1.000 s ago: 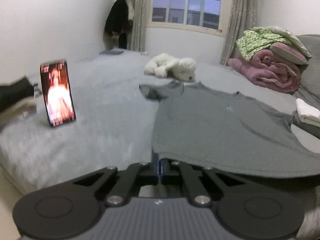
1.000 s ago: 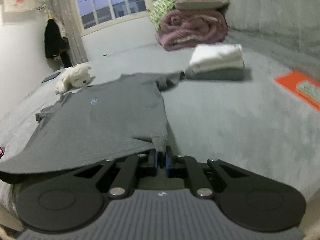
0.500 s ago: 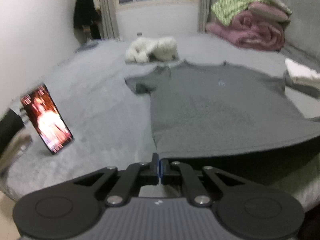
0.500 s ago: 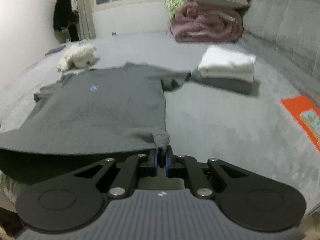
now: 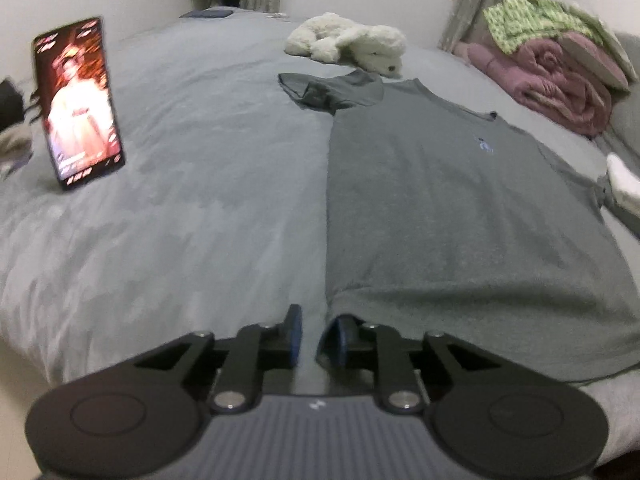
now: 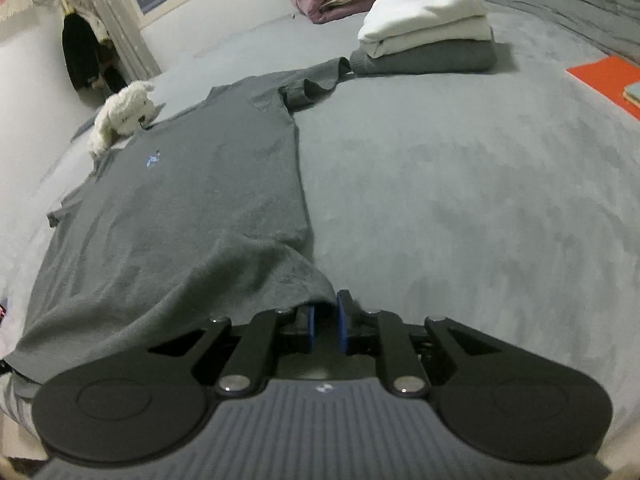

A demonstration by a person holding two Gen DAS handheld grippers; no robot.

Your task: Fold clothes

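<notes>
Shirt [image 5: 460, 208] flat and face up on grey bed [image 5: 200, 208], collar far, hem near, small blue logo on chest. Left gripper [image 5: 310, 334] at near left hem corner, jaws apart, nothing between them; right pad touching or just beside the hem edge. Right gripper [image 6: 325, 326] at near right hem corner, jaws apart with a narrow gap, hem draped over left finger, nothing clamped. Far right sleeve bunched, touching folded stack [image 6: 426, 36], white on grey. Plush dog [image 5: 352, 44] just beyond collar. Phone [image 5: 78, 102] propped upright, screen lit, well left of shirt. Pink and green bedding [image 5: 556, 68] piled far right. Orange item [image 6: 608, 80] at right edge.
</notes>
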